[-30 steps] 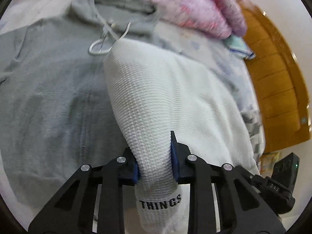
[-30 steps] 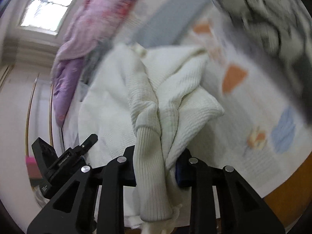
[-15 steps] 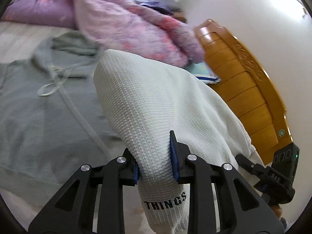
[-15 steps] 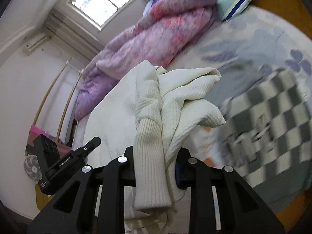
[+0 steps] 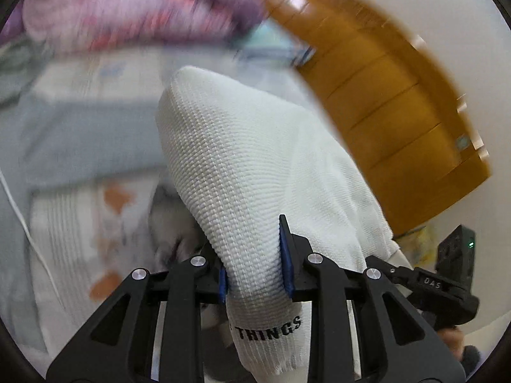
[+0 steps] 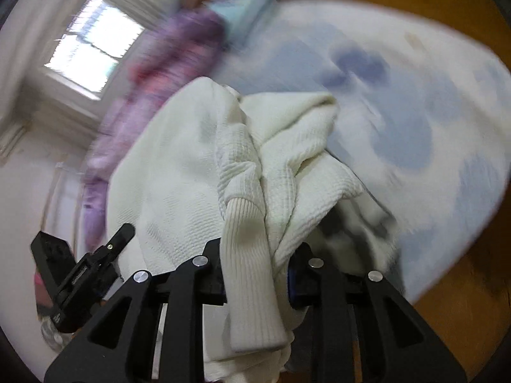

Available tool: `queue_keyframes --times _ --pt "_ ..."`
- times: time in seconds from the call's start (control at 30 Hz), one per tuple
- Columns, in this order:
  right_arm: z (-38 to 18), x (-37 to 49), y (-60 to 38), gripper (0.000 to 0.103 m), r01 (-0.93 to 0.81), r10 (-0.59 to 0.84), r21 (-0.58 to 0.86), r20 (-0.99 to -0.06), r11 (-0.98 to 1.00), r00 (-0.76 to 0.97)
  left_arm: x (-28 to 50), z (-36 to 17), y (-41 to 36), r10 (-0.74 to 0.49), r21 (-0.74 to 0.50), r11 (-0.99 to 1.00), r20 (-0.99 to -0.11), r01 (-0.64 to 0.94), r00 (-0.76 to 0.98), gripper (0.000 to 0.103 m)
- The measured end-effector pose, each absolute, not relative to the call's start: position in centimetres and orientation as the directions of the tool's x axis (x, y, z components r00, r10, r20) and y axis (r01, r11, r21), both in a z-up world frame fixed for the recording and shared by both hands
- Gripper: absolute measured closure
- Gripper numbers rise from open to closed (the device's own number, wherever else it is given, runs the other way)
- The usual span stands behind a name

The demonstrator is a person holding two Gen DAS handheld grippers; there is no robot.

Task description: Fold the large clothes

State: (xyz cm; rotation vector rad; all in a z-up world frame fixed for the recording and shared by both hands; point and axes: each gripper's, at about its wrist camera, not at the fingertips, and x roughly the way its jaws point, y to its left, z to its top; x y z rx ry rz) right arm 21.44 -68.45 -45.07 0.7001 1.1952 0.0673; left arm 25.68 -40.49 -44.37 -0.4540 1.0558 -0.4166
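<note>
Up close, the left gripper (image 5: 254, 257) was clamped on a ribbed cuff of the white knit sweater (image 5: 242, 159) (the word THINGS showed just below the blue pads), jaws only narrowly apart around the cloth. Likewise the right gripper (image 6: 257, 274) pinched a bunched sleeve of that sweater (image 6: 198, 172). The garment hung between them above the patterned bedsheet (image 6: 415, 121). Farther off, blurred, lay what seemed a purple quilt (image 5: 127, 16) beside the wooden headboard (image 5: 383, 102).
</note>
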Motion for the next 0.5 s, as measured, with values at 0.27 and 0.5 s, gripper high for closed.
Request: queue_keyframes --times 0.27,0.5 --pt "-50.4 18.9 -69.2 0.077 0.372 0.428 0.548 -0.83 0.749 0.358 25.5 -48.6 -40.2 -0.496 -0.514 0.855 -0.774 0.067 0.393 0.047" --pt "-49.1 19.0 -68.6 0.066 0.376 0.365 0.474 -0.872 0.796 0.325 25.9 -48.2 -38.1 -0.485 -0.516 0.856 -0.789 0.023 0.377 0.029"
